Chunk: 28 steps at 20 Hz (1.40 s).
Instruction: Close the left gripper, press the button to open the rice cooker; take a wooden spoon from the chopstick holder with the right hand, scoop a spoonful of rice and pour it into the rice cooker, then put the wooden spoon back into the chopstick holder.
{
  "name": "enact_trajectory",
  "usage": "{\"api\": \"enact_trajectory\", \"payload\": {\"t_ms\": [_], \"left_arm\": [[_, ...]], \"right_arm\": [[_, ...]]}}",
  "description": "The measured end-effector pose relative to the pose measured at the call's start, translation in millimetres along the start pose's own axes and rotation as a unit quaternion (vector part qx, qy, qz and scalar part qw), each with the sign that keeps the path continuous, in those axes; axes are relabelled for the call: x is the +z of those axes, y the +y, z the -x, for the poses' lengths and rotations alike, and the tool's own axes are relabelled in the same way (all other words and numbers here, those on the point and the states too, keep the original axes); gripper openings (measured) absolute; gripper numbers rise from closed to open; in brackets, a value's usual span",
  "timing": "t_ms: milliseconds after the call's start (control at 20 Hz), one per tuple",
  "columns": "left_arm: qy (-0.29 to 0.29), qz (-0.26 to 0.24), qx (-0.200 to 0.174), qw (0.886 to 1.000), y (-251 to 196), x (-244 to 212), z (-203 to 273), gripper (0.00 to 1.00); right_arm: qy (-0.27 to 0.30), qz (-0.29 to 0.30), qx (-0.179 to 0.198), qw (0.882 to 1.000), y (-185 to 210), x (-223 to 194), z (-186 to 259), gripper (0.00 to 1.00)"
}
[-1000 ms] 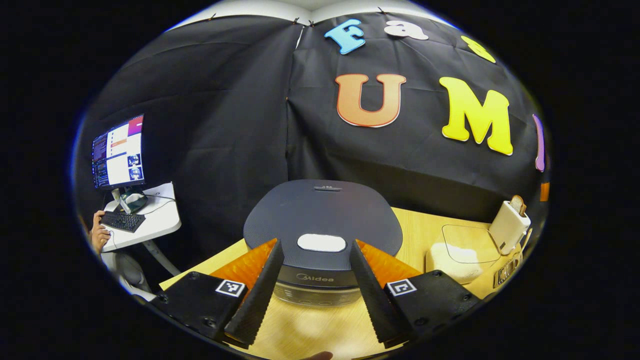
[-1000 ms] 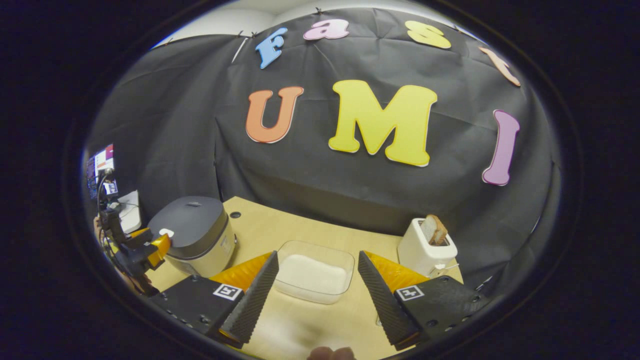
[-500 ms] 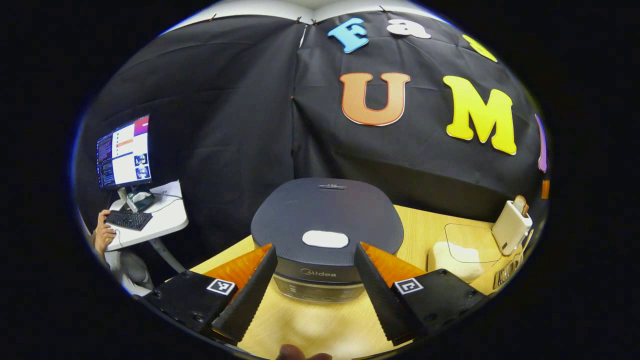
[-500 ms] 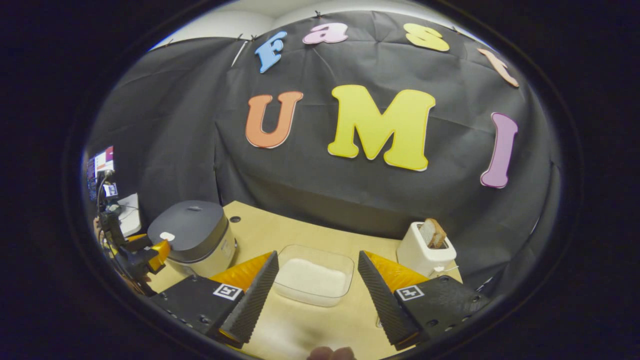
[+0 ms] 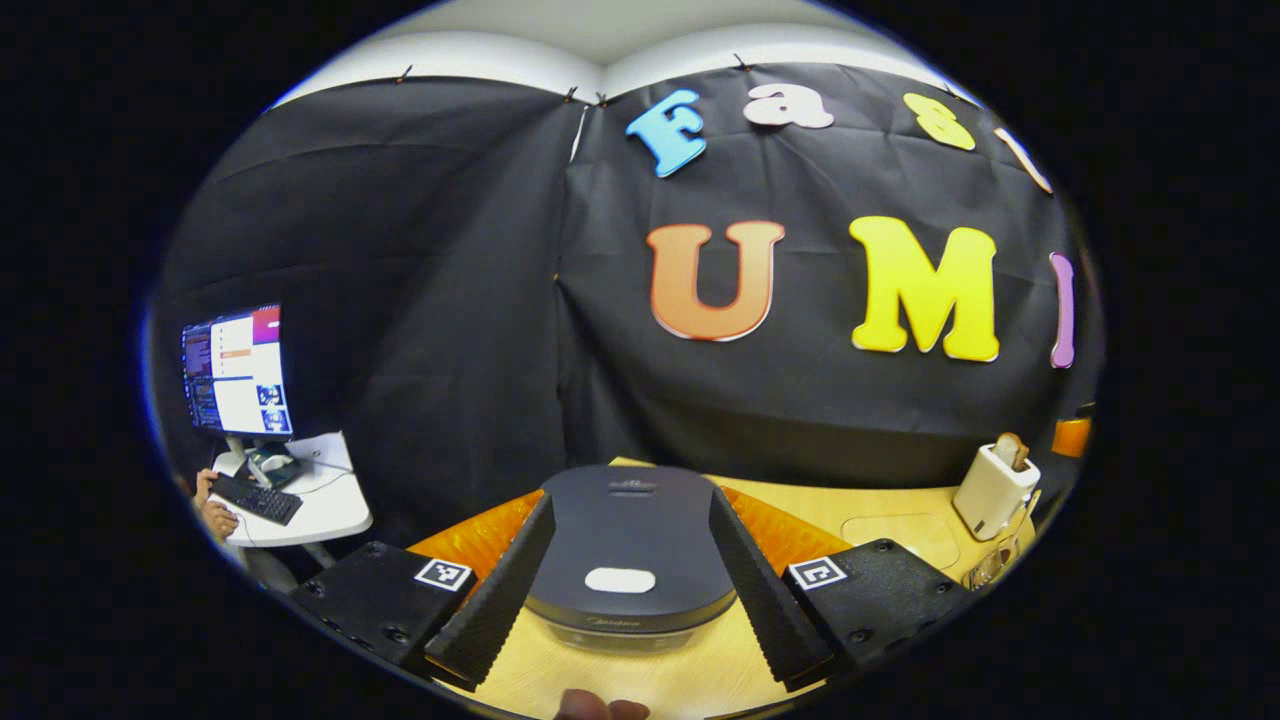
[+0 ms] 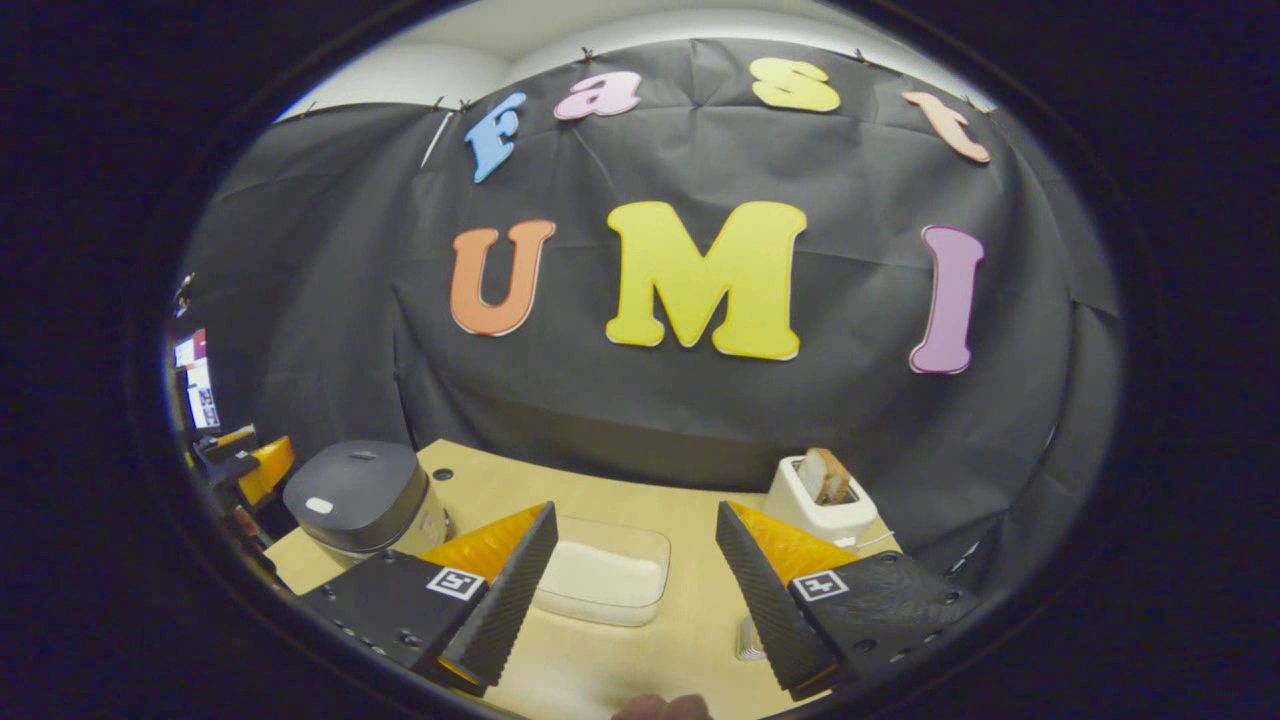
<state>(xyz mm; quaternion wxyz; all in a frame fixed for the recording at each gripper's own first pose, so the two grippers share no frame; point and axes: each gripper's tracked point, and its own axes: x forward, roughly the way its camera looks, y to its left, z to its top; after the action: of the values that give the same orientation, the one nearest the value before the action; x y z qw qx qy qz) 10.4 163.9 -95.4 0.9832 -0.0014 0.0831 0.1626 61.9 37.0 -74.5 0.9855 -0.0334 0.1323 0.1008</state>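
One toaster (image 6: 818,505) stands just beyond the rice container (image 6: 603,582).

We note a dark grey lid on the rice cooker (image 5: 630,530), finely dotted, with a white oval button (image 5: 620,580); in the right gripper view its body (image 6: 425,520) is cream. The table (image 6: 610,660) is pale wood. The clear container (image 6: 600,580) holds white rice. The toaster (image 6: 815,510) is white, with brown toast (image 6: 822,474). Black-and-white square markers (image 5: 443,574) sit on black gripper bodies. The side desk (image 5: 320,505) is white, its keyboard (image 5: 258,498) black.
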Motion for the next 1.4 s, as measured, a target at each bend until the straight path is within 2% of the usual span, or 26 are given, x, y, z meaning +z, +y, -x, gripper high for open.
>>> {"api": "enact_trajectory", "payload": {"t_ms": [150, 300, 350, 450, 600, 850, 950, 1000, 1100, 1400], "left_arm": [[-0.025, 0.001, -0.04, 0.999, -34, 38, 4, 0.99], [-0.052, -0.003, -0.077, 0.996, -67, 73, 9, 0.99], [-0.056, -0.004, -0.087, 0.995, -78, 81, 13, 1.0], [-0.063, -0.003, -0.107, 0.992, -95, 95, 23, 0.98], [-0.076, -0.007, -0.129, 0.989, -114, 113, 36, 0.99], [-0.081, -0.009, -0.149, 0.985, -135, 127, 62, 0.98], [-0.086, -0.01, -0.159, 0.983, -144, 132, 72, 0.98], [-0.089, -0.014, -0.165, 0.982, -147, 132, 78, 0.98], [-0.093, -0.021, -0.173, 0.98, -159, 132, 81, 0.98], [-0.09, -0.023, -0.176, 0.98, -163, 129, 81, 0.99]], "right_arm": [[-0.02, -0.03, -0.027, 0.999, -26, 5, 12, 0.97], [-0.04, -0.056, -0.054, 0.996, -52, 12, 20, 0.94], [-0.045, -0.065, -0.059, 0.995, -57, 15, 21, 0.97], [-0.061, -0.074, -0.065, 0.993, -65, 25, 26, 0.92], [-0.084, -0.071, -0.069, 0.991, -69, 42, 36, 0.96], [-0.112, -0.056, -0.07, 0.99, -64, 69, 52, 0.92], [-0.121, -0.049, -0.066, 0.989, -58, 77, 58, 0.96], [-0.125, -0.046, -0.062, 0.989, -54, 80, 60, 0.93], [-0.123, -0.047, -0.056, 0.99, -47, 80, 61, 0.96], [-0.116, -0.053, -0.049, 0.991, -40, 78, 58, 0.96]]}}
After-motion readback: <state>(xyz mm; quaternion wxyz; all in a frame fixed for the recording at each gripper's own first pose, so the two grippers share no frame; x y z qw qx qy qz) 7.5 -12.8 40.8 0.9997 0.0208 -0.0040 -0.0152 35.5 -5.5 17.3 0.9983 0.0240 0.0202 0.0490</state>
